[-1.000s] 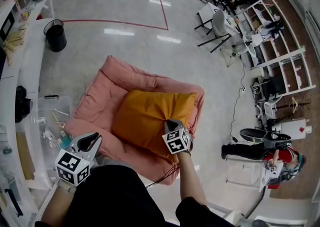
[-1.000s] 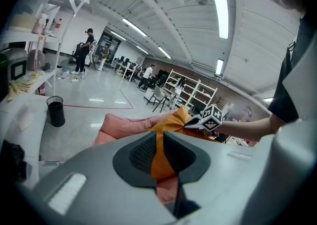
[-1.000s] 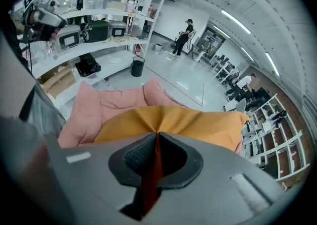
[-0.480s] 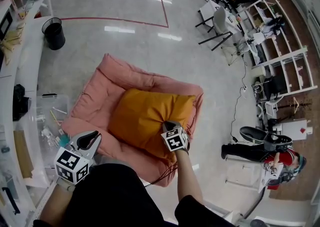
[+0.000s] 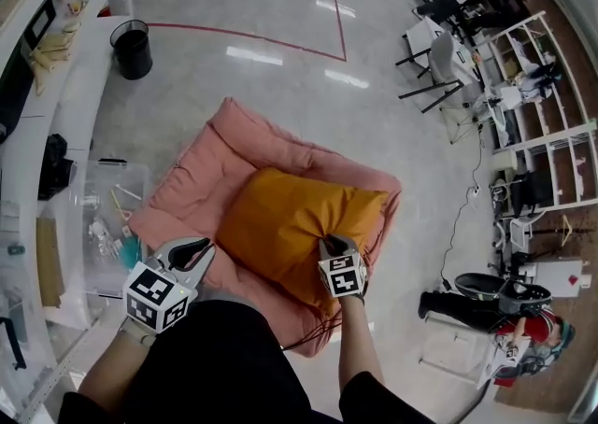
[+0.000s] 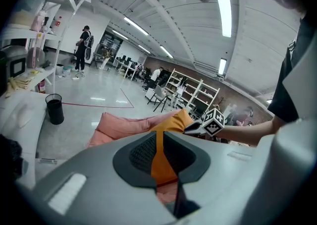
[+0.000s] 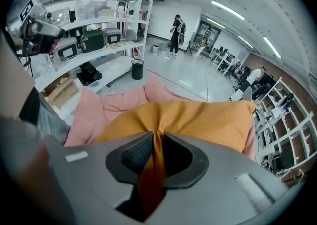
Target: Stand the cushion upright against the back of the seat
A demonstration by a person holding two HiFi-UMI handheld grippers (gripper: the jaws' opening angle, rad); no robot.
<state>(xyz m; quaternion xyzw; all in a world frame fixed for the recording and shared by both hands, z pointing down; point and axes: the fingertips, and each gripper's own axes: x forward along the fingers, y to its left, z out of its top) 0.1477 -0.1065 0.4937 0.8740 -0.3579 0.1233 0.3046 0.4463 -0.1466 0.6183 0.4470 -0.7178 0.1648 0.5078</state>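
An orange cushion (image 5: 290, 226) lies tilted on a pink padded seat (image 5: 215, 161) on the floor, its far edge toward the seat's right side. My right gripper (image 5: 329, 247) points steeply down at the cushion's near edge. A fold of orange fabric (image 7: 154, 162) sits pinched between the pads of this gripper (image 7: 157, 137) while its jaws are opening. My left gripper (image 5: 204, 247) hovers at the seat's near left corner, apart from the cushion, its jaws nearly together and holding nothing. In the left gripper view the cushion (image 6: 171, 120) shows through the thin slit of that gripper (image 6: 158, 137).
A black bin (image 5: 132, 49) stands on the floor at the far left. A clear plastic box (image 5: 103, 217) and a white counter (image 5: 28, 133) run along the left. White chairs (image 5: 425, 49), shelving (image 5: 551, 151) and floor cables (image 5: 458, 217) are at the right.
My left gripper has drifted a little toward the seat's near corner. The right gripper keeps its hold on the cushion's near edge, and the cushion has barely shifted.
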